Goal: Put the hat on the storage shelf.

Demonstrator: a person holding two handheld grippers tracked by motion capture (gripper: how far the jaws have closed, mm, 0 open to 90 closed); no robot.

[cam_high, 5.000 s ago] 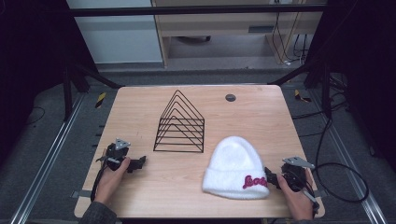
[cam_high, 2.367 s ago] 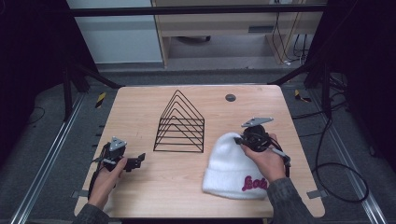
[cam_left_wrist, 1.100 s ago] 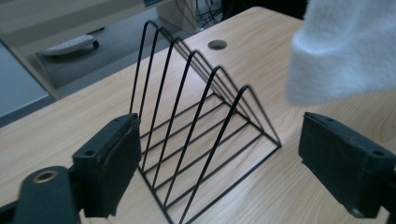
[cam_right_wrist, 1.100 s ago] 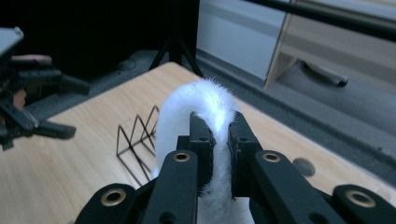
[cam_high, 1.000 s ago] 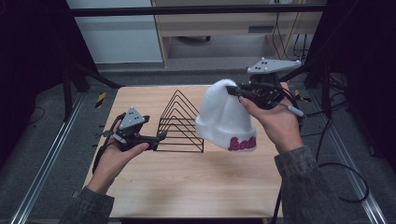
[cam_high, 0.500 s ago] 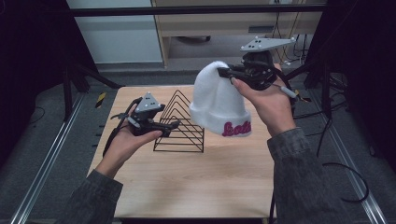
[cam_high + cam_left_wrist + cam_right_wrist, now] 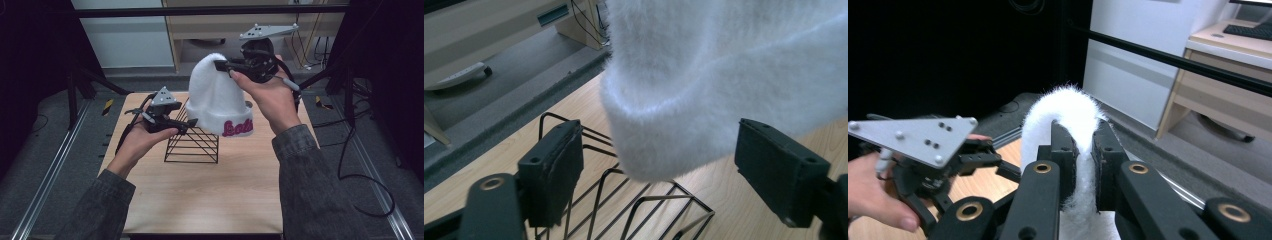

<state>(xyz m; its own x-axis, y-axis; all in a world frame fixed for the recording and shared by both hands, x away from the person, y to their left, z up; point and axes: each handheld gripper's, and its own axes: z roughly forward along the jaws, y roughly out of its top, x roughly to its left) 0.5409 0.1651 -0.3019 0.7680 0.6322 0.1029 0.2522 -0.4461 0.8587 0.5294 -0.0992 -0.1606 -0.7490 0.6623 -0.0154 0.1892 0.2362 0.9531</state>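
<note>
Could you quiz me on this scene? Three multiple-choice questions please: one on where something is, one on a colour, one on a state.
1. Where is the hat?
A. flat on the table
B. held in the air over the wire rack
C. on the floor

2. What colour is the hat's lettering?
A. red
B. green
C. blue

3. How are the left gripper's jaws?
A. clamped on the rack
B. open, holding nothing
C. clamped on the hat

Answers: 1 B, the right gripper pinches its top above the rack. 2 A, red script on the cuff. 3 B, the pads stand apart.
</note>
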